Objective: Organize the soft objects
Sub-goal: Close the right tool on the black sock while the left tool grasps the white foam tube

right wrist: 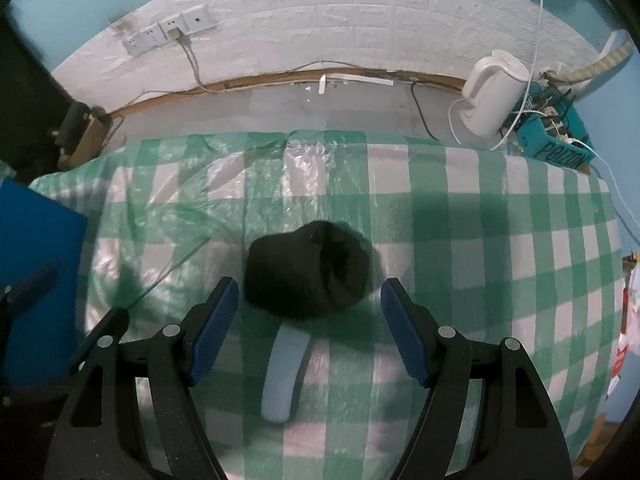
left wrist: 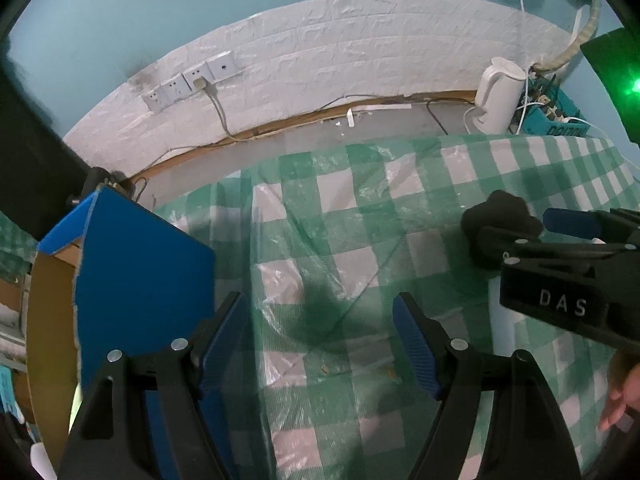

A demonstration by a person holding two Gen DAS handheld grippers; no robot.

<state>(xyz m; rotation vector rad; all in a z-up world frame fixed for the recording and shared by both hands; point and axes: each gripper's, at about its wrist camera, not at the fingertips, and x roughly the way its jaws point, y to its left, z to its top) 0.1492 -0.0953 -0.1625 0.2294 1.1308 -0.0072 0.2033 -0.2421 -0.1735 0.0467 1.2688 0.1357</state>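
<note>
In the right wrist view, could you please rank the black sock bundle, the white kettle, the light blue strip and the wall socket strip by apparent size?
1. Black sock bundle, though it lies nearest the camera.
2. White kettle.
3. Light blue strip and wall socket strip look about alike; the sockets are far off, so I won't rank them.

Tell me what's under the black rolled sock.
The black rolled sock rests on the green checked tablecloth; a light blue strip runs under its near edge, the rest hidden.

Green & white checked cloth point(right wrist: 480, 240) w/ a black soft bundle point(right wrist: 308, 272) & pale blue strip point(right wrist: 284, 376) on it, blue box point(left wrist: 140, 264), white kettle point(right wrist: 492, 96), white brick wall point(right wrist: 360, 20), blue finger pads point(right wrist: 216, 328).
</note>
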